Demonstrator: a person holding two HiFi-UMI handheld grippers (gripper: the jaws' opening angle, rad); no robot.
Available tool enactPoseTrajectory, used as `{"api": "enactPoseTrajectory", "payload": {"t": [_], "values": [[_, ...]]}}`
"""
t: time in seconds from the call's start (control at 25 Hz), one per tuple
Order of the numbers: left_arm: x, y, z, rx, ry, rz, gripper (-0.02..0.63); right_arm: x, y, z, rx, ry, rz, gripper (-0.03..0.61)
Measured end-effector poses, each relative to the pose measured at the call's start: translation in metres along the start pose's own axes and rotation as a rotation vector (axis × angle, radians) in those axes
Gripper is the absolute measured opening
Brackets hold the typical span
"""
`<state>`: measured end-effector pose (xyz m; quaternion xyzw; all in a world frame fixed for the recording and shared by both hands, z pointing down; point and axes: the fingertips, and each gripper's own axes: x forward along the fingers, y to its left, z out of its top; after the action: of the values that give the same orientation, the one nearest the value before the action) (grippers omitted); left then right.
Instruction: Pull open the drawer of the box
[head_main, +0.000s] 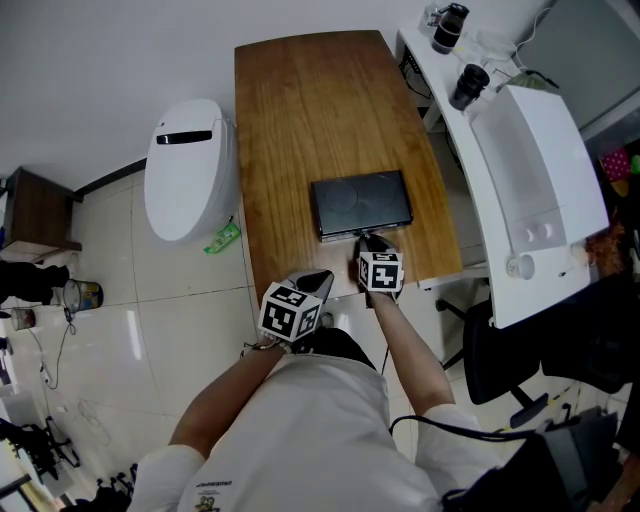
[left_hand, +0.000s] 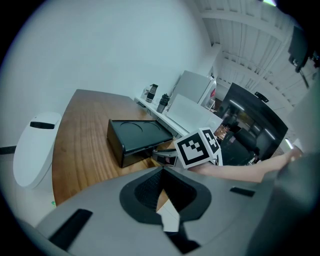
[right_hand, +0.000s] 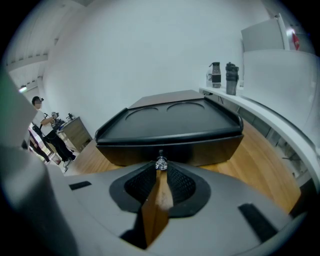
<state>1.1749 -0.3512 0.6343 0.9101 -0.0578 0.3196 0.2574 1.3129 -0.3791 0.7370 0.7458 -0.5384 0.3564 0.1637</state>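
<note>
A flat black box (head_main: 360, 203) lies on the wooden table (head_main: 300, 100), its drawer front facing me. In the right gripper view the box (right_hand: 170, 125) fills the middle, and a small crystal knob (right_hand: 161, 163) sticks out of the drawer front. My right gripper (right_hand: 161, 169) has its tips closed on that knob; the drawer looks flush with the box. In the head view the right gripper (head_main: 372, 243) touches the box's near edge. My left gripper (head_main: 322, 278) hovers over the table's near edge, left of the right one, shut and empty. In its own view the left gripper (left_hand: 161, 175) faces the box (left_hand: 137, 135).
A white oval bin (head_main: 185, 170) stands on the floor left of the table, with a green packet (head_main: 222, 238) beside it. A white counter (head_main: 540, 190) with two dark bottles (head_main: 450, 25) runs along the right. A black office chair (head_main: 500, 360) stands at the near right.
</note>
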Motion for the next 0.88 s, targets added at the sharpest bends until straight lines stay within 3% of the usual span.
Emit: {"api": "enactPoseTrajectory", "payload": {"t": [0.88], "values": [[-0.002,-0.010,-0.012,-0.002,0.018,-0.032,0.000,-0.012,0.000,-0.018,0.005,0.019,-0.012,0.058]]}}
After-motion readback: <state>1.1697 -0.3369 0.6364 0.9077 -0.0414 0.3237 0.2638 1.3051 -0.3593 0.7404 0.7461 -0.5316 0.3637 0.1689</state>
